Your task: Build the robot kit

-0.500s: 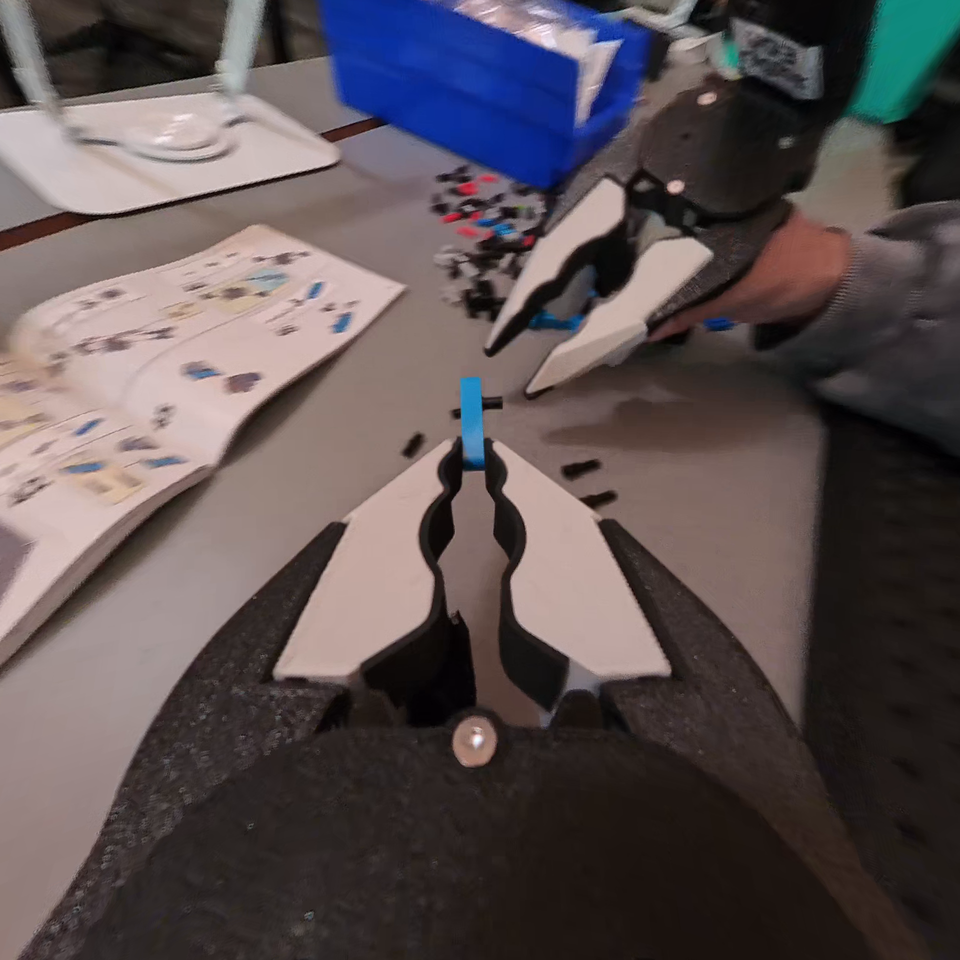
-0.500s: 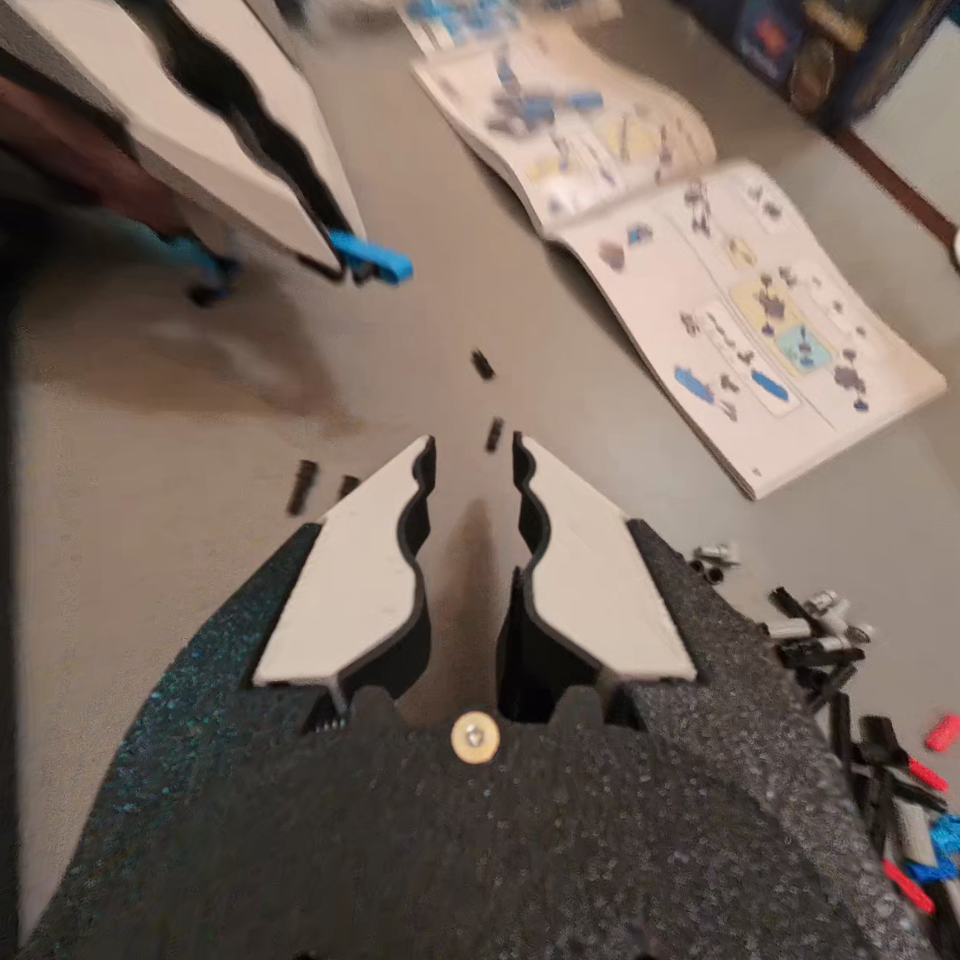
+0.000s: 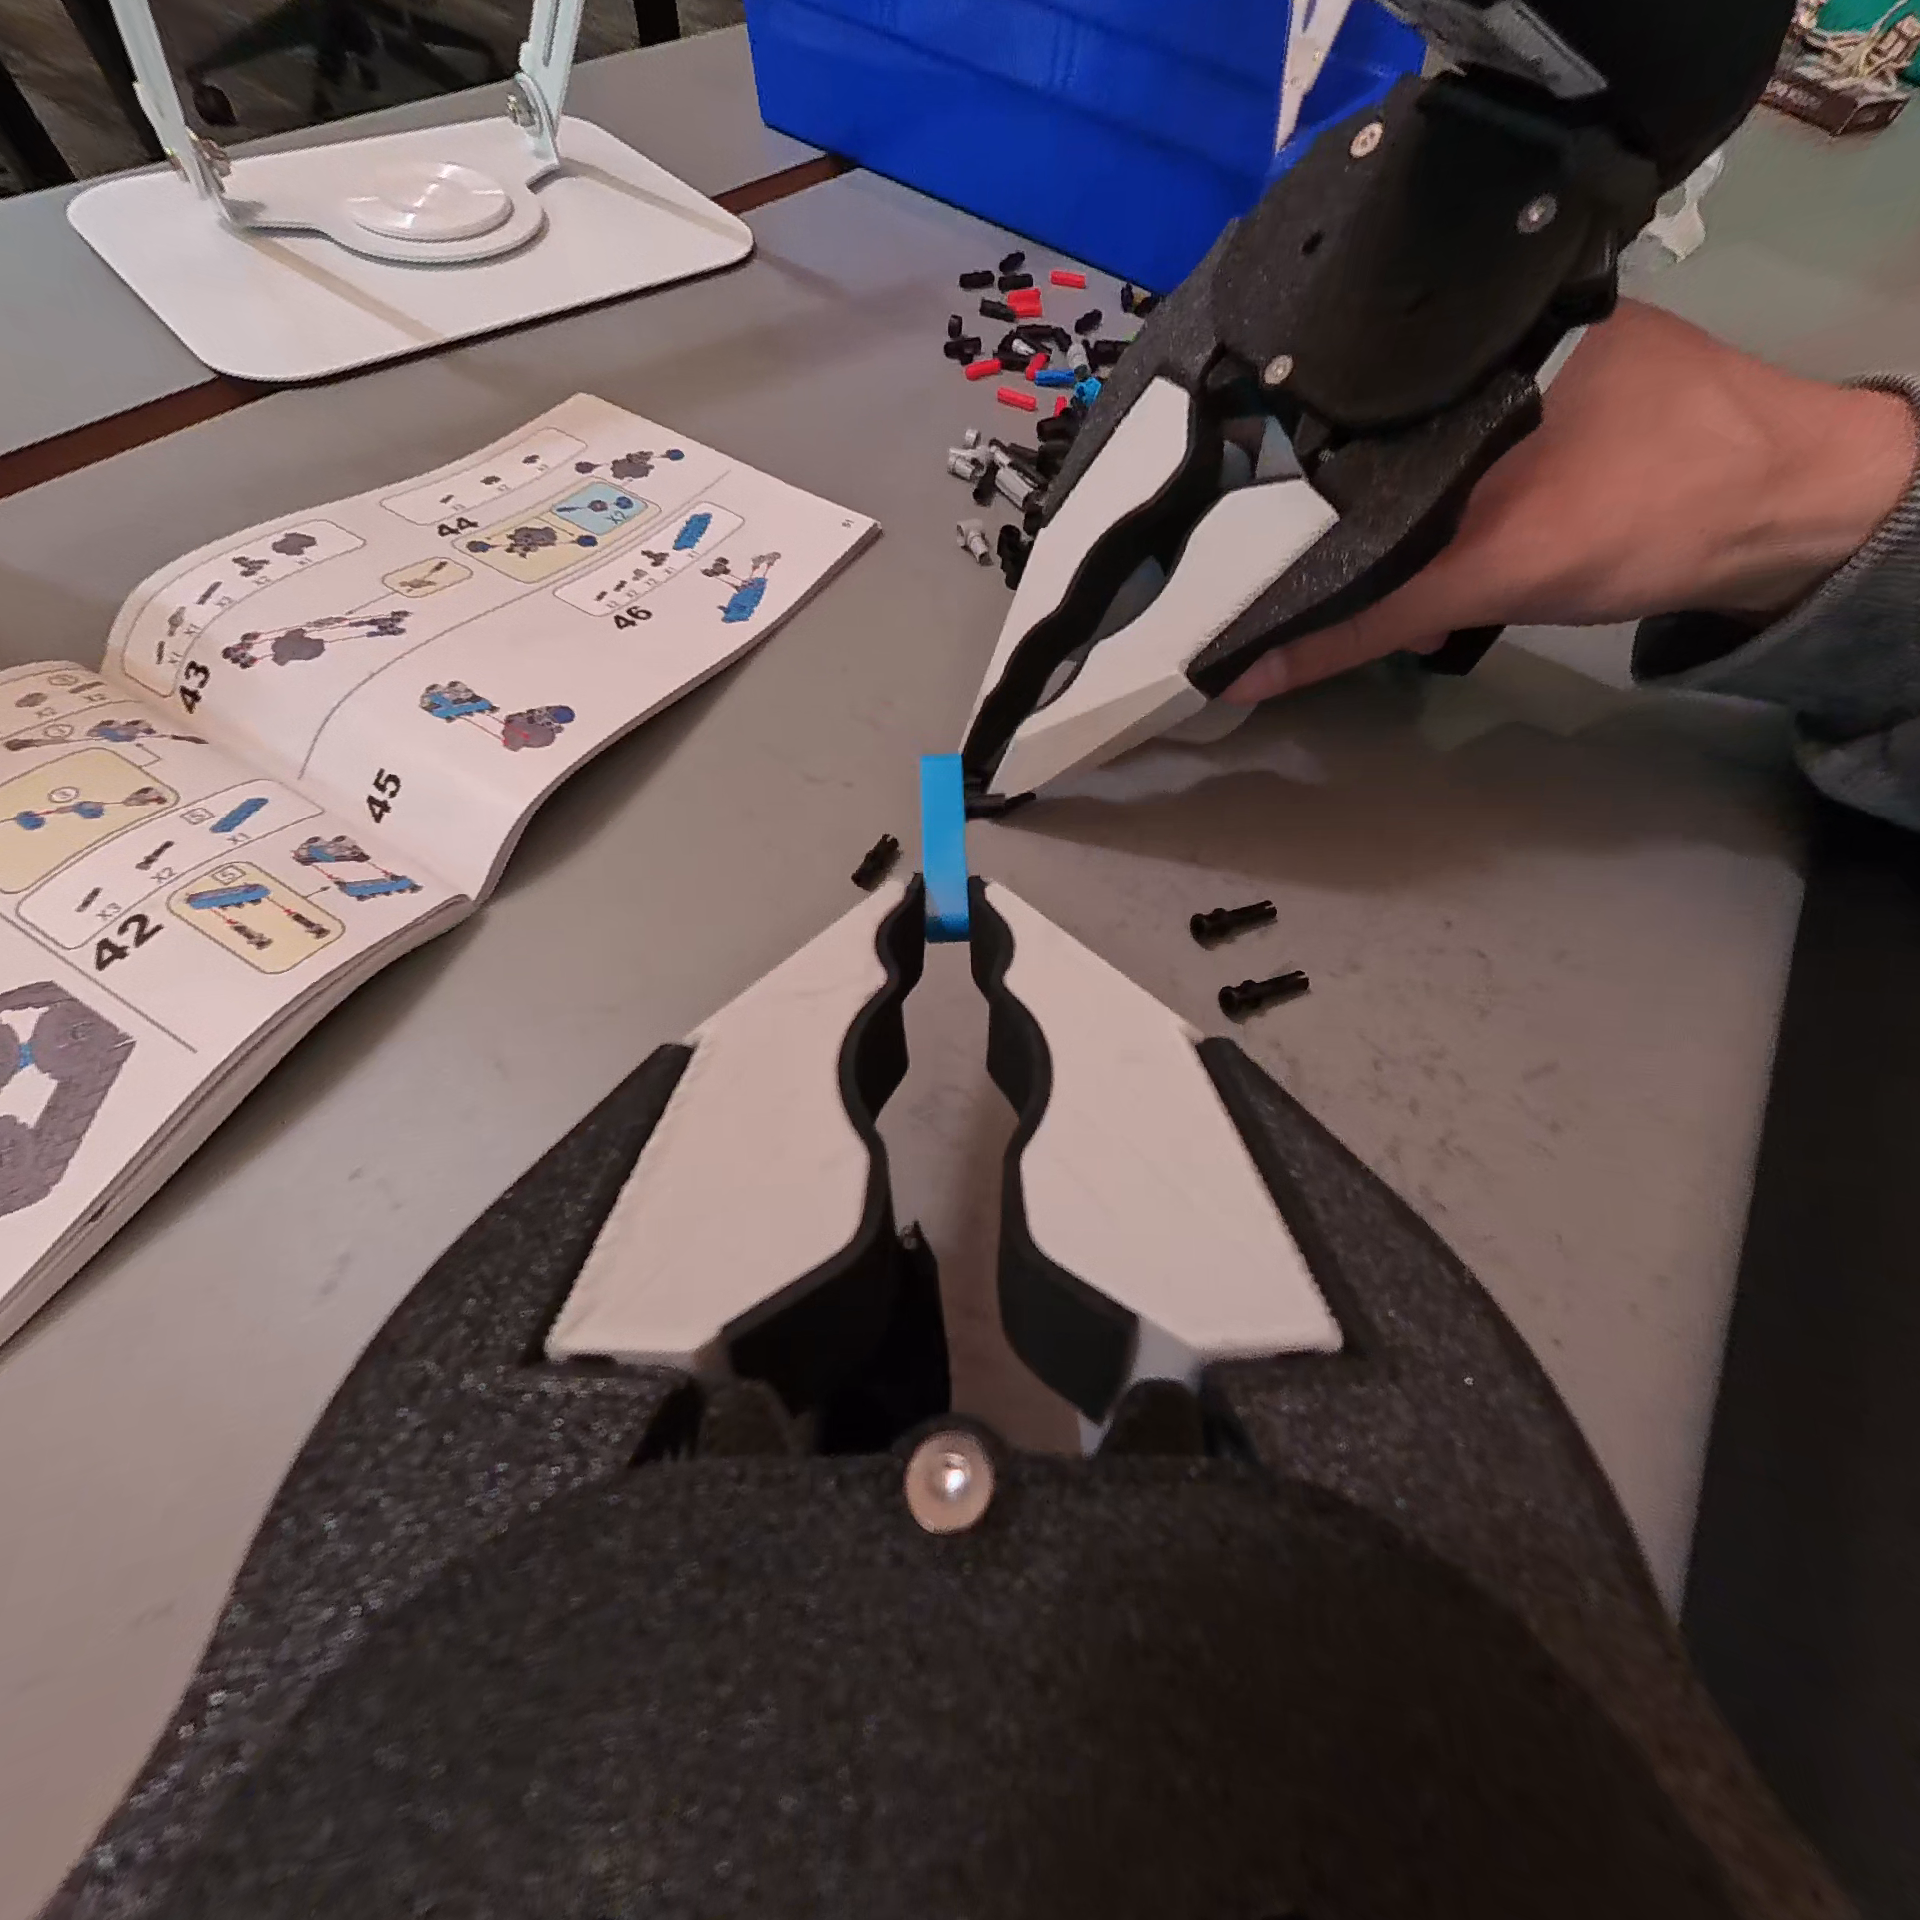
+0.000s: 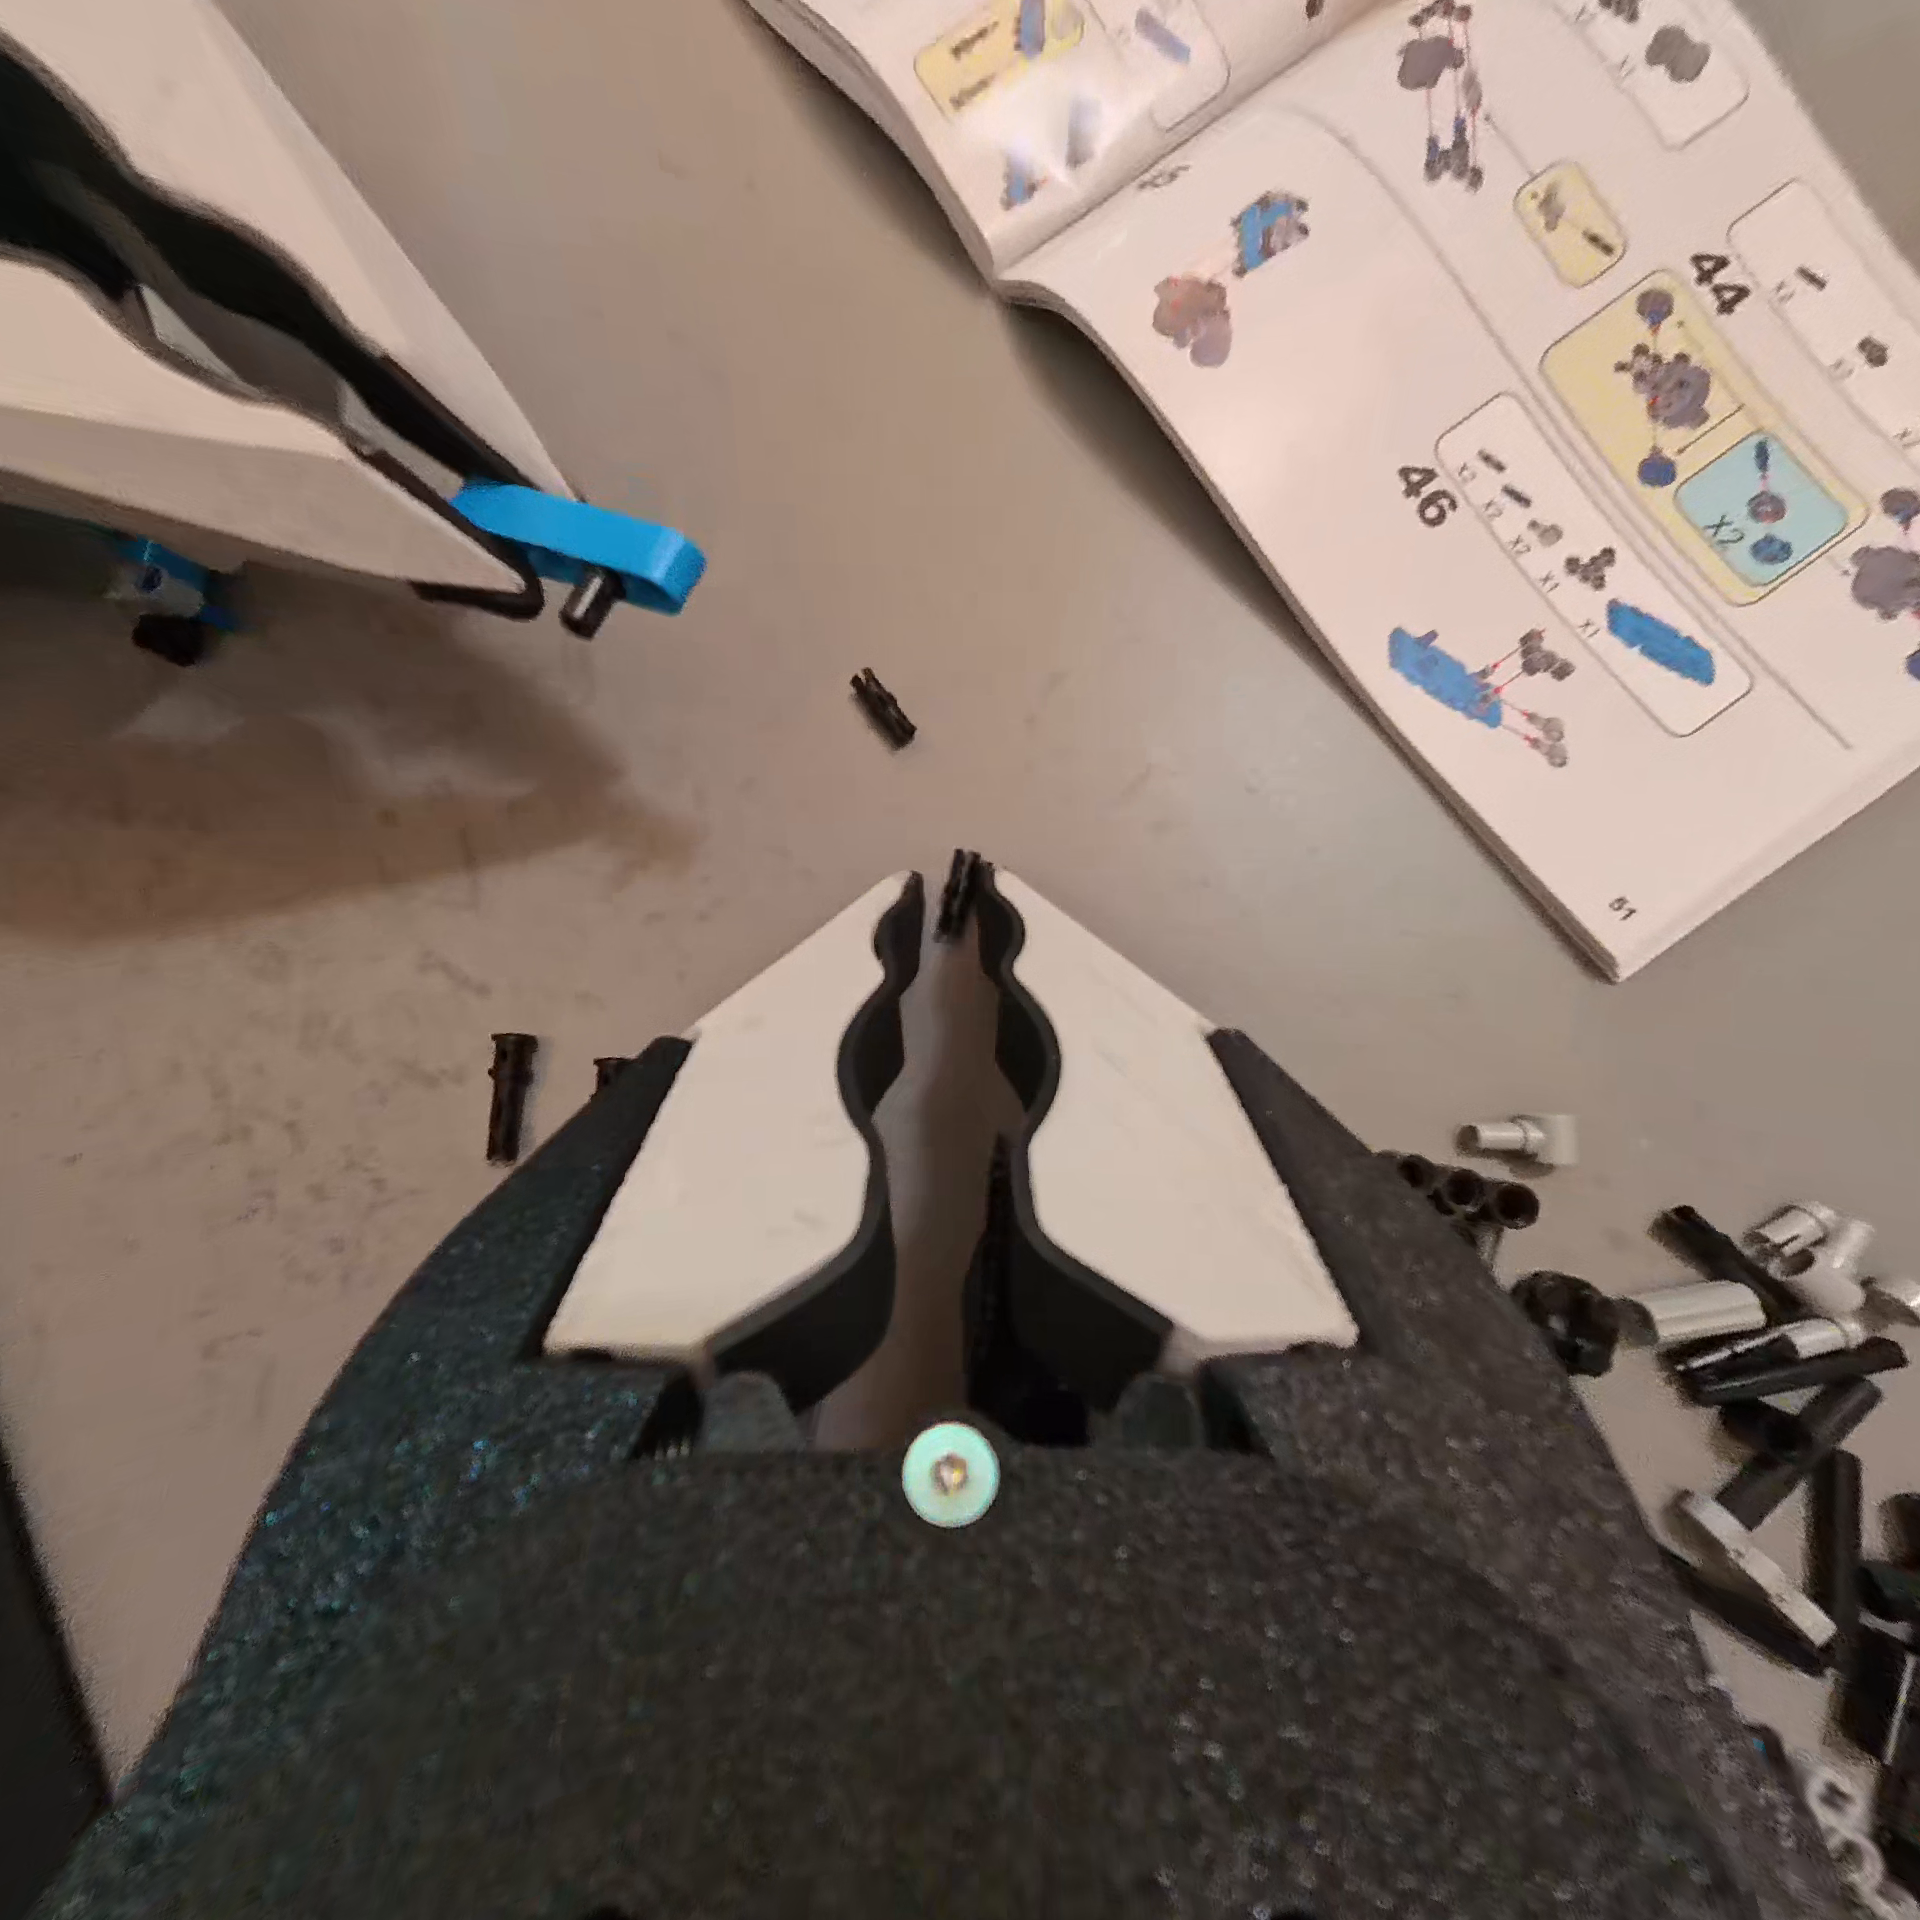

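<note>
The left gripper (image 3: 943,902) is seen closest, its white fingers pinched on a blue beam (image 3: 941,852) that is held upright above the grey table (image 3: 1455,1143). A black peg (image 4: 585,603) is seen stuck through the beam's far end in the right wrist view.

Just beyond the beam, the right gripper (image 4: 951,891) is tilted down to the table, held by a person's hand (image 3: 1652,499). Its tips are pressed nearly together around a small black pin (image 4: 959,894), which is gripped between them right at the table surface.

3 more black pins are scattered near the 2 grippers: 1 (image 3: 875,860) lies left of the beam, and 2 (image 3: 1232,923) (image 3: 1262,992) lie side by side to its right.

An open instruction booklet (image 3: 436,675) is spread flat on the table to the left. Farther back, behind the right gripper, a heap of small black, grey, red and blue parts (image 3: 1023,353) is piled. At the far edge, a blue bin (image 3: 997,94) is placed, and a white stand base (image 3: 416,239) is set to its left.
</note>
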